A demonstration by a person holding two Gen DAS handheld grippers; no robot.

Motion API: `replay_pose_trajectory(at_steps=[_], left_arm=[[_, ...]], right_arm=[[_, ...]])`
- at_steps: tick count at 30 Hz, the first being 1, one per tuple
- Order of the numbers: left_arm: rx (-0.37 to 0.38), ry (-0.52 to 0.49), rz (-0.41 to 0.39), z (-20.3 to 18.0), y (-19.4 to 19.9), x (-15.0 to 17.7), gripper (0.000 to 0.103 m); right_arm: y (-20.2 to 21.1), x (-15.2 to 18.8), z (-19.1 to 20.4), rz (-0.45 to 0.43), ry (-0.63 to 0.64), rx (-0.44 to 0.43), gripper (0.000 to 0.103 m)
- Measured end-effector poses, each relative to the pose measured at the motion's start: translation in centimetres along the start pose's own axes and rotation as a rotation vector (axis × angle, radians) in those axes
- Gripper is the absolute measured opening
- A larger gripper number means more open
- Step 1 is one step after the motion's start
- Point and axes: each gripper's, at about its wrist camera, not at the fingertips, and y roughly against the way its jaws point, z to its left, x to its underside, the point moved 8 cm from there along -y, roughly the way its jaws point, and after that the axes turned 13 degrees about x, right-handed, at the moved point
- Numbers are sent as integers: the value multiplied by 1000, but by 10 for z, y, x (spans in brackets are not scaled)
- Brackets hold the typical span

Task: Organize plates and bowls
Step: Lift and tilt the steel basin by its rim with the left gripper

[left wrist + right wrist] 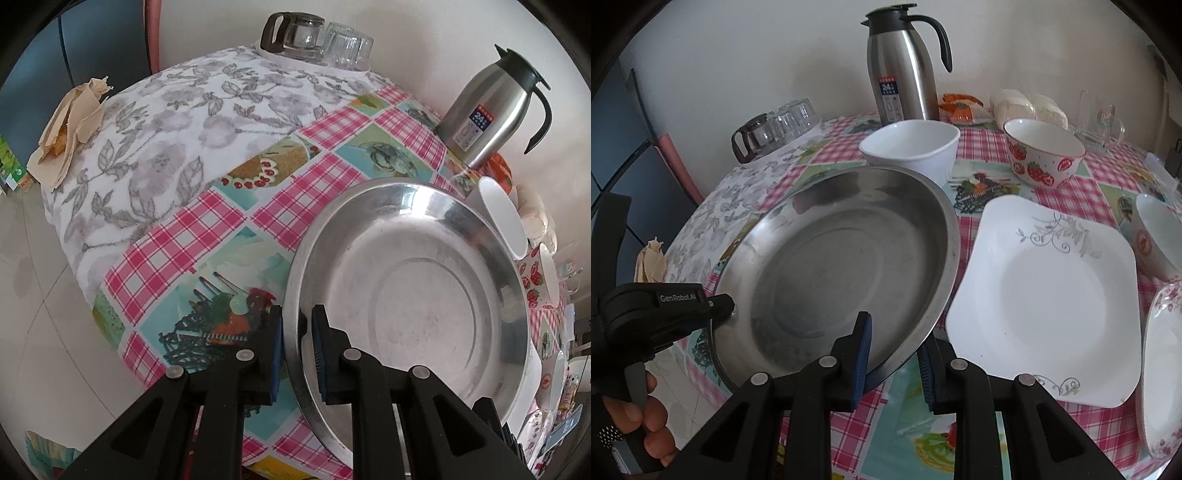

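A round steel plate (417, 295) (834, 262) is held tilted above the table. My left gripper (297, 350) is shut on its left rim and also shows in the right wrist view (720, 306). My right gripper (895, 354) is shut on its near right rim. To the right lie a square white plate (1045, 295) and a floral plate (1163, 369). Behind stand a white bowl (912, 151) (502, 214), a strawberry bowl (1043, 155) (535, 280) and another white bowl (1156, 236).
A steel thermos jug (905, 70) (487, 110), a glass coffee pot (291, 33) (753, 140) and upturned glasses (347, 46) stand at the back. Crumpled paper (70, 125) lies at the far left edge. A glass mug (1102, 122) and wrapped food (1027, 101) sit at the back right.
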Motion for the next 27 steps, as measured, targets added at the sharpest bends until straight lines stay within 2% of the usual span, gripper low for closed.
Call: replay_pose_trajectory(at_steps=[11,27], left_arm=[[18,-17,-46,-11,13,-1,16],[45,-146,-52,-76,20,25,16]], right_arm=[[14,-5,-5,-38,0,-11,25],[41,-14,-67,-87,-51,43,25]])
